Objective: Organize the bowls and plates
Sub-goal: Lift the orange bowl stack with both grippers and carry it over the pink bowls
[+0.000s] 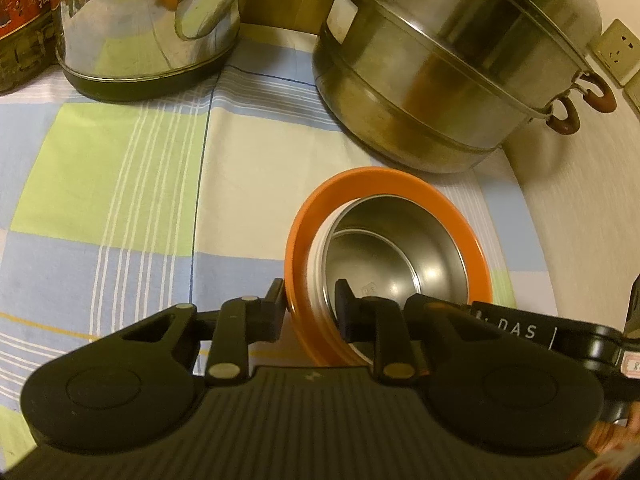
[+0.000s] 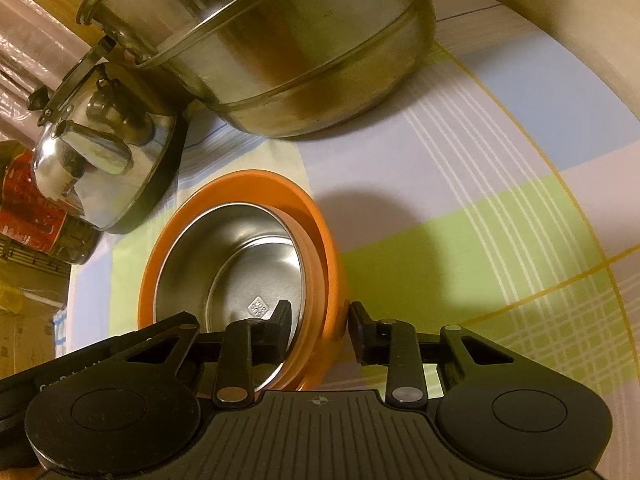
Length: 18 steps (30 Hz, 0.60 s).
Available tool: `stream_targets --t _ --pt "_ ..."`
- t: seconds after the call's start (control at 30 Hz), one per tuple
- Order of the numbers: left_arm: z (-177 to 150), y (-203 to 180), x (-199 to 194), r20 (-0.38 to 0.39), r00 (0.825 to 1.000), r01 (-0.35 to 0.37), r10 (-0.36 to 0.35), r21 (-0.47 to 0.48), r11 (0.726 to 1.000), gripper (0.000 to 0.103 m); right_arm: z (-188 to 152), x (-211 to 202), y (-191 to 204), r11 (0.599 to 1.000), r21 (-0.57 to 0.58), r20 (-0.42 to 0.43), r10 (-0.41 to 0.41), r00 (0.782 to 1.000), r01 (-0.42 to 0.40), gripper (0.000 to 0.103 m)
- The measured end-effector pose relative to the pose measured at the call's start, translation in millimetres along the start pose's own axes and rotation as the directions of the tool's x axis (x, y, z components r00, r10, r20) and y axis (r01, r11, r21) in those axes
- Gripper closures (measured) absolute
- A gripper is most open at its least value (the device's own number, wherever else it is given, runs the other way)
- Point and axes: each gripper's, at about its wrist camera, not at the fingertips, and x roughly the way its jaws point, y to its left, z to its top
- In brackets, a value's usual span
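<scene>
1. The table, under a cloth checked in blue, green and cream, carries everything; its rounded edge curves down the right of the left wrist view.
2. A big stacked steel steamer pot stands toward the far edge, with a shiny kettle beside it and a red-labelled oil bottle past the kettle, at the left margin of that view.
3. The orange-rimmed bowl, steel inside, sits just in front of the steamer pot, apart from it, near the table's rounded edge. In both views it looks tipped; I cannot tell whether it is lifted clear of the cloth.
4. Handling, as a judgement: it should be light and stiff, not fragile. The polished steel liner looks slippery, so the broad orange rim is the place to take hold, one finger inside and one outside the wall.
5. The left gripper has narrow jaws straddling the bowl's near-left rim, the outer pad against the orange wall and the inner one on the steel; it appears clamped.
6. The right gripper straddles the opposite rim, its jaws a little wider. The inner finger lies against the steel, but a sliver of gap shows at the outer pad, so the grip looks not quite seated.
</scene>
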Motion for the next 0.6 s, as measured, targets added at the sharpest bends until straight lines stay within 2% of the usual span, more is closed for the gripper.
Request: stream_targets --t 0.27,0.6 --pt "-0.4 -8.9 -8.4 0.01 1.0 0.017 -0.017 0.015 1.0 0.08 -0.1 -12.0 -4.4 1.0 -0.002 0.021 -0.005 1.0 0.005 0.073" --pt "-8.6 -33.4 -30.5 0.013 0.998 0.06 -0.061 0.025 0.998 0.08 -3.3 -48.9 -15.8 1.0 0.007 0.054 -0.013 0.998 0.013 0.074"
